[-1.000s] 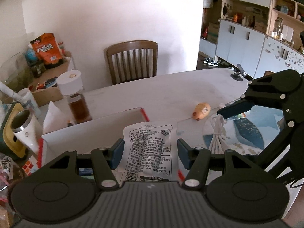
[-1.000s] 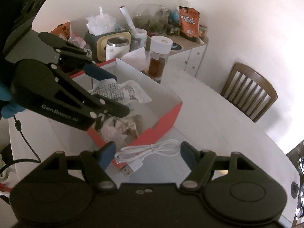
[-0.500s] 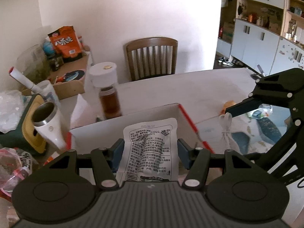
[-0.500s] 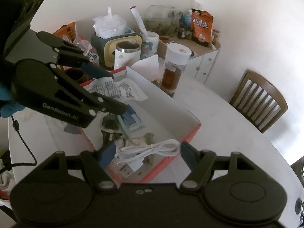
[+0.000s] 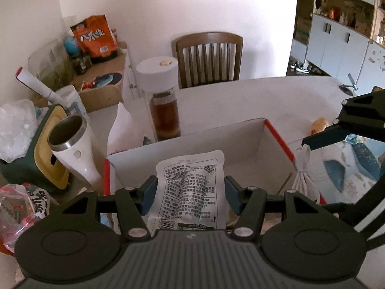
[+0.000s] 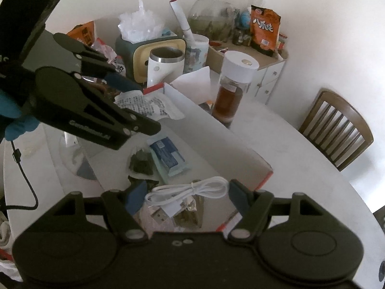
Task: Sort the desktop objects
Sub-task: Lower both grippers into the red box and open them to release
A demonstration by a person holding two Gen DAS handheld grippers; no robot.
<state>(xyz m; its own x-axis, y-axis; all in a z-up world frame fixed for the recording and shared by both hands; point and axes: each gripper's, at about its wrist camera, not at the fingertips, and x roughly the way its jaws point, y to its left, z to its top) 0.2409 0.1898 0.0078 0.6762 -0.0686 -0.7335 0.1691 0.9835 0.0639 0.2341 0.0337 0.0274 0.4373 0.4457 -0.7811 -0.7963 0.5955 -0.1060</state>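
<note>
The step in hand looks like dropping two things into the red-edged box point(image 5: 274, 130): the left gripper point(image 5: 190, 190) is clamped on a white printed packet point(image 5: 190, 180), and the right gripper point(image 6: 185, 196) has its pads against the two ends of a coiled white cable point(image 6: 190, 189), which hangs between them. To do it well, I would bring each item fully inside the box walls before letting go, low enough that the packet lands flat and the cable does not spill over the red rim. The cable is springy (its plug end already dangles below the coil), so a slow parting of the pads seems wiser than a quick one. A free patch of box floor should be picked: a blue and white pack point(image 6: 168, 155) and a dark bundle point(image 6: 140, 163) already lie in the middle of the right wrist view.

In the left wrist view the packet sits in the lower centre, standing up between the blue pads, with the box's white inner wall behind it and a tea jar point(image 5: 163, 101) just beyond that wall at centre. Both grippers tilt downward toward the box. In the right wrist view the left gripper crosses from the upper left, held by a hand in a blue glove point(image 6: 16, 118), its packet over the box's far corner. The right gripper hangs over the near part of the box at lower centre.
</note>
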